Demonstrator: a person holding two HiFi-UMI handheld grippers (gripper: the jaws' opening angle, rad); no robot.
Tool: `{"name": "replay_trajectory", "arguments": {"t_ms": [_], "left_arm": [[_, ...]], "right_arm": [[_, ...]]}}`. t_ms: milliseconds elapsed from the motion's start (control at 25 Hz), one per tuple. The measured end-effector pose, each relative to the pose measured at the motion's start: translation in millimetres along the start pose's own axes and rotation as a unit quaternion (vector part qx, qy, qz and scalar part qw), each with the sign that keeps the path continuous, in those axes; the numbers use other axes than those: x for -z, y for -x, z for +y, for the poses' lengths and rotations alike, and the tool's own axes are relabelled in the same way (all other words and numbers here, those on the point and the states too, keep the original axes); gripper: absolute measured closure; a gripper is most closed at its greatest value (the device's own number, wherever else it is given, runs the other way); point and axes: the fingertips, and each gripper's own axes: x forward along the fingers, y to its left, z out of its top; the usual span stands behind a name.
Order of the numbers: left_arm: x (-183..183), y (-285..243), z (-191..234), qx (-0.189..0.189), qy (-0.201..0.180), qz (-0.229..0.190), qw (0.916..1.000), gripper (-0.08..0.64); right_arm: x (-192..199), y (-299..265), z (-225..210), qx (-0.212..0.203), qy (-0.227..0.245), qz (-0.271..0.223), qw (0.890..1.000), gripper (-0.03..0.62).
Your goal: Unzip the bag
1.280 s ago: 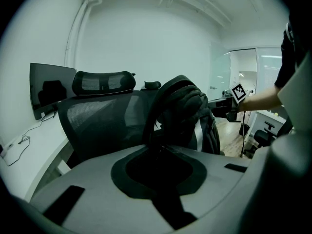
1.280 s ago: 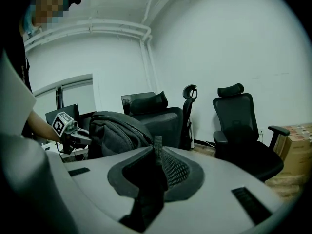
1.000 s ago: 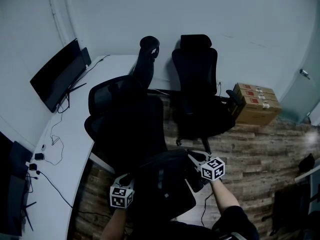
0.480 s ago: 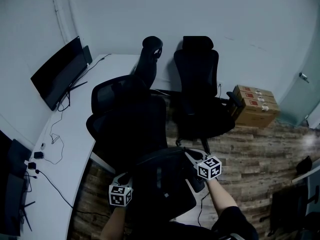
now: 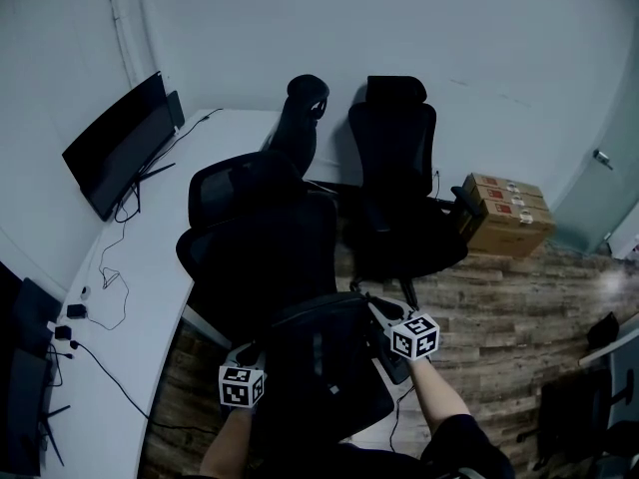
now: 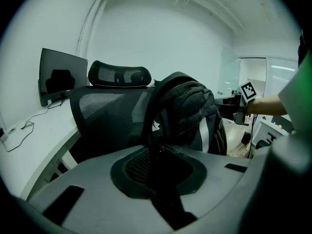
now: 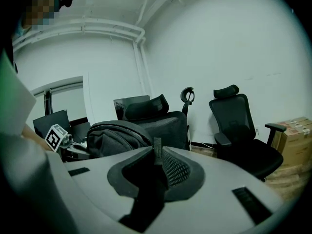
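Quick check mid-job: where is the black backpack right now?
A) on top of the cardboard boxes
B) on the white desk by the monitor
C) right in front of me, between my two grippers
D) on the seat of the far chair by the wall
C: the head view shows the backpack directly below the camera, with the left gripper and right gripper at its two sides, each closed on a dark part of it.

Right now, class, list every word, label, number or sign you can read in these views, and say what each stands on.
No text can be read in any view.
Red labels on the cardboard boxes: too small and blurred to read.
Marker cubes: black-and-white square patterns, no letters or numbers.
Monitor: dark screen, nothing shown.
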Motion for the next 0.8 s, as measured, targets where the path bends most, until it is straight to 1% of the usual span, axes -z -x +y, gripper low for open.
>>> {"name": "replay_trajectory", "arguments": {"t_ms": [280,520,800], "left_arm": [[0,-2,10,0.012,-0.001,0.002,0.9999,0.499],[1,-4,15,0.022,-0.008,0.003,0.9997,0.492],[0,-6,13,0.036,-0.023,0.005,0.9991,0.471]], "right_arm": [[0,2,9,0.034,-0.012,-0.016,0.999,0.517],[7,10,9,0.078,-0.041,-0.032,0.996,0.517],[19,27,15,0.101,-0.054,-0.032,0.993,0.515]]}}
